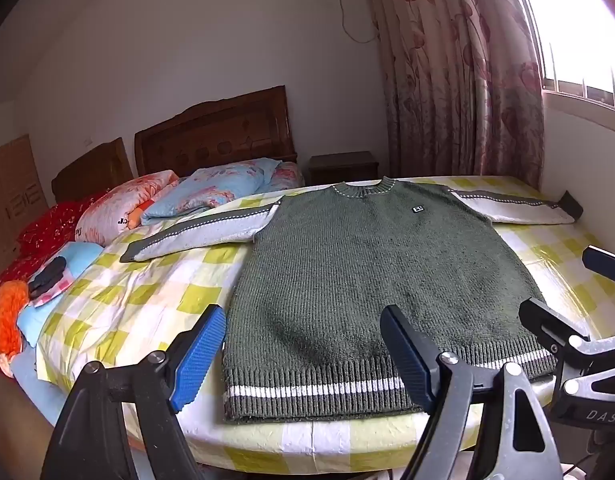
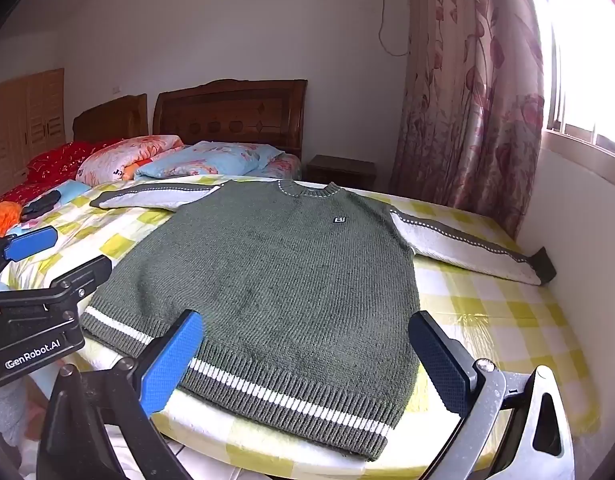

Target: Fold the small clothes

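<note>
On the near part of the bed (image 1: 147,300), over a yellow-checked sheet (image 2: 487,304), the sweater (image 1: 367,272) lies flat and face up, collar far, striped hem near, reaching almost to the near edge of the mattress. Both sleeves are spread straight out to left and right. No fold shows in it anywhere, so I judge the task to be at its very start: the laying-out is done, and the sleeves, the sides and the final halving are all left.

The left gripper (image 1: 303,356) hovers over the hem's left corner with its jaws wide apart and nothing between them. The right gripper (image 2: 307,364) hangs over the hem's right part, jaws likewise apart and empty. Neither pad clearly touches the knit.

As for room, the right sleeve (image 2: 467,248) ends with its cuff touching or just beside the wall (image 2: 579,248) under the window, so there is little space to come at that cuff from the right; lifting it inward looks the easier way. The left sleeve (image 1: 195,232) has open sheet near it and beyond its cuff. Pillows (image 1: 211,192) and loose small things lie further left and far, well apart from the sweater. The near edge is close under the hem, so a pull toward the near side could drag the hem off the mattress.
</note>
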A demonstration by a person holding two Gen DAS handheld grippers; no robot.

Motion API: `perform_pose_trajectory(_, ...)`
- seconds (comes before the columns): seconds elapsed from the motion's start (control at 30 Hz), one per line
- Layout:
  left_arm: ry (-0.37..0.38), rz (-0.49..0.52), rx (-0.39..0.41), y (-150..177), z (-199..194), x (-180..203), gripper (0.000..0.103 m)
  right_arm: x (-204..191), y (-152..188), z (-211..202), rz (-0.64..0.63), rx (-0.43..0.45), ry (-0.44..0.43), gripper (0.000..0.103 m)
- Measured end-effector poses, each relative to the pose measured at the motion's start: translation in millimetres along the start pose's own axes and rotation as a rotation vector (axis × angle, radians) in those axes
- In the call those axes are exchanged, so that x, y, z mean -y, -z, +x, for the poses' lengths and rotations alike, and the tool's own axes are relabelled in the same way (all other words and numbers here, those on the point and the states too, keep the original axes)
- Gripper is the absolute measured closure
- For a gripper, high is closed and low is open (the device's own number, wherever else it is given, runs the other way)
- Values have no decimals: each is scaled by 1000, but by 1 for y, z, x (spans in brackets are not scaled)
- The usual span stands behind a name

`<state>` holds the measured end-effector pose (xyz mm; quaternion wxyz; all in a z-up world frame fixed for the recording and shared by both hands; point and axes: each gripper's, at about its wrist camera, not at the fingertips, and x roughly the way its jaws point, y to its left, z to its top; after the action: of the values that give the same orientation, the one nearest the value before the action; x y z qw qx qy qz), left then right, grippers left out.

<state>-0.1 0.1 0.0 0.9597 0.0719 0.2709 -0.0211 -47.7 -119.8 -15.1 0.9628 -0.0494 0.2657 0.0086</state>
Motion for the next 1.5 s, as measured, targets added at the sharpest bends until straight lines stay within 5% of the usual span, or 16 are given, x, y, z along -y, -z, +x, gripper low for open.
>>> perform_pose_trajectory(1.5, 1, -18, -26, 2, 6, -6, 22, 4, 2, 4, 44, -23, -26, 0)
